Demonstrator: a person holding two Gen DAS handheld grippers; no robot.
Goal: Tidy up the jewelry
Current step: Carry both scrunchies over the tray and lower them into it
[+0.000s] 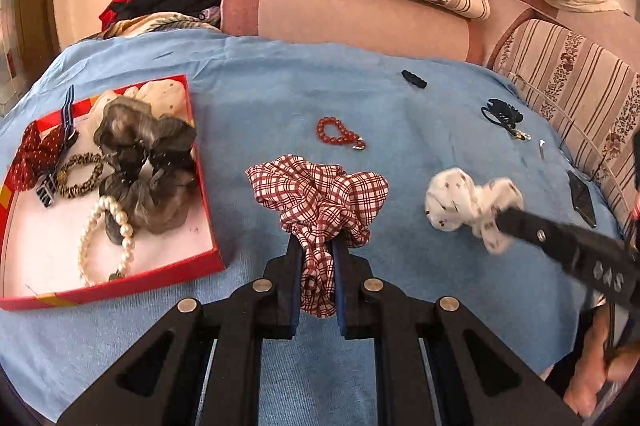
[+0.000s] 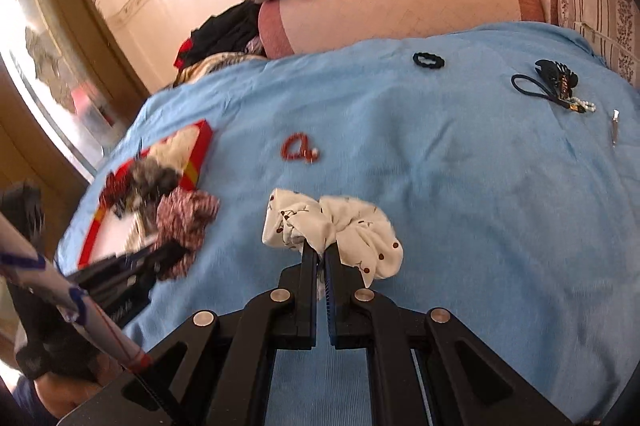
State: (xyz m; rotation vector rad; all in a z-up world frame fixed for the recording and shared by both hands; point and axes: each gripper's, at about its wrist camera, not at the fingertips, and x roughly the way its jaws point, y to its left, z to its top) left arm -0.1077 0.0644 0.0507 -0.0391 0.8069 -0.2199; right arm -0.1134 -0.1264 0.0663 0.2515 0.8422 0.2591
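Holding one scrunchie each, the grippers are hanging over the blue sheet [image 1: 280, 74]. The left gripper [image 1: 316, 246] is pinching the red checked scrunchie [image 1: 320, 198] tight. The right gripper [image 2: 321, 254] is pinching the white cherry scrunchie [image 2: 344, 230] tight. I think both are going into the red box [image 1: 208, 226], sitting at nine o'clock with a pearl bracelet [image 1: 108, 238] inside. A red bead bracelet [image 1: 338, 134] is waiting at twelve o'clock.
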